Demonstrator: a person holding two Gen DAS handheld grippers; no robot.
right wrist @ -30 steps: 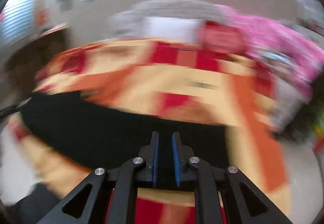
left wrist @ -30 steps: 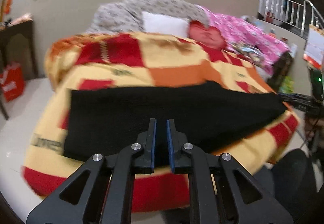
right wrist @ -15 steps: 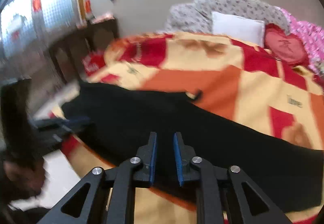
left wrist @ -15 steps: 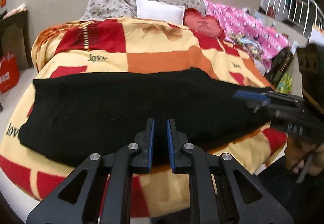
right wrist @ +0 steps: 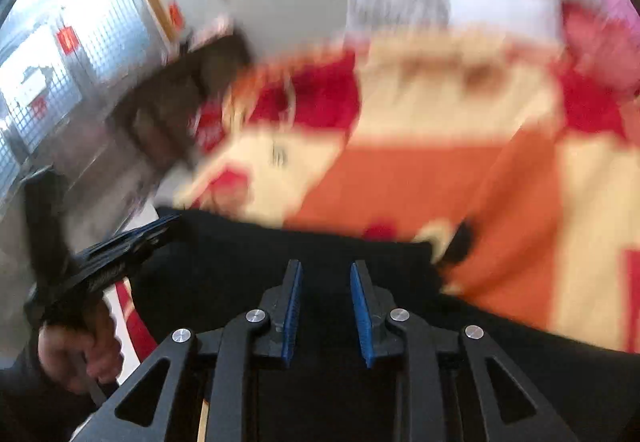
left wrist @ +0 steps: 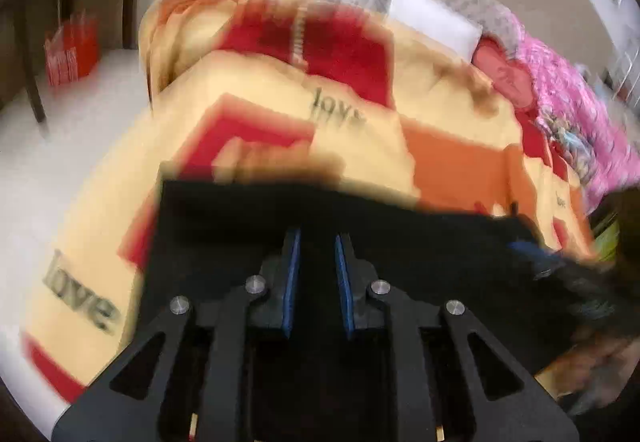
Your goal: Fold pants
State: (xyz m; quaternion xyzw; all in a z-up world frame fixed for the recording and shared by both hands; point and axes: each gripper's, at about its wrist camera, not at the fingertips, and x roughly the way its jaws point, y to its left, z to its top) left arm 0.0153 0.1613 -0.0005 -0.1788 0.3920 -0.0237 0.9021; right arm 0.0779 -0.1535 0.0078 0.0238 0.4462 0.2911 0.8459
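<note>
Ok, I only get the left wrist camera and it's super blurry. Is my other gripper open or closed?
Observer: Open. The right wrist view shows the right gripper with a clear gap, hovering over the black pants.
Operator: Is it pinching any of the pants?
Observer: It doesn't look like it. The cloth shows beyond the gap, spread on the blanket.
Operator: Can that camera see my left gripper?
Observer: Yes, from the side. The left gripper is at the pants' left edge, with a hand wrapped around its handle.
</note>
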